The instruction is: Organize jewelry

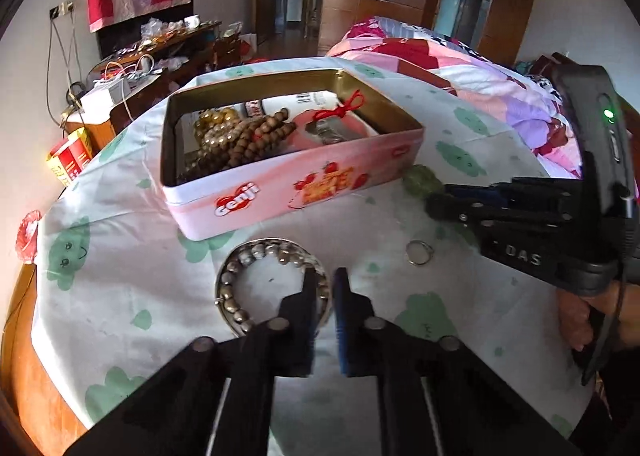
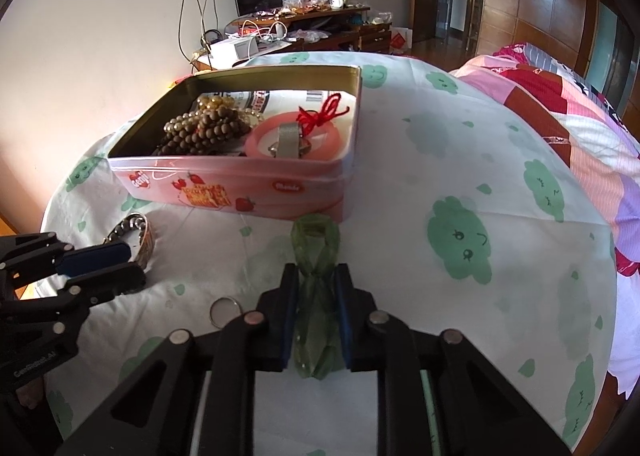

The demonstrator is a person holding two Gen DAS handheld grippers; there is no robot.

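Note:
A pink tin (image 1: 272, 192) (image 2: 256, 180) stands open on the table and holds brown and golden bead strings, a pink bangle (image 2: 256, 144) and a red cord. In front of it lies a silver bead bracelet (image 1: 256, 252) (image 2: 138, 234), and my left gripper (image 1: 325, 280) (image 2: 100, 262) is shut on its right side. My right gripper (image 2: 316, 274) (image 1: 434, 198) is shut on a green bracelet (image 2: 316, 240) (image 1: 420, 180) close to the tin's front wall. A small silver ring (image 1: 419, 252) (image 2: 225, 310) lies loose on the cloth between the two grippers.
The round table wears a white cloth with green prints (image 2: 460, 240); bare wood rim (image 1: 24, 336) shows at the left. A bed with a patchwork quilt (image 2: 560, 104) runs along the right. A cluttered desk (image 2: 304, 28) stands behind. A hand (image 1: 580, 316) holds the right gripper.

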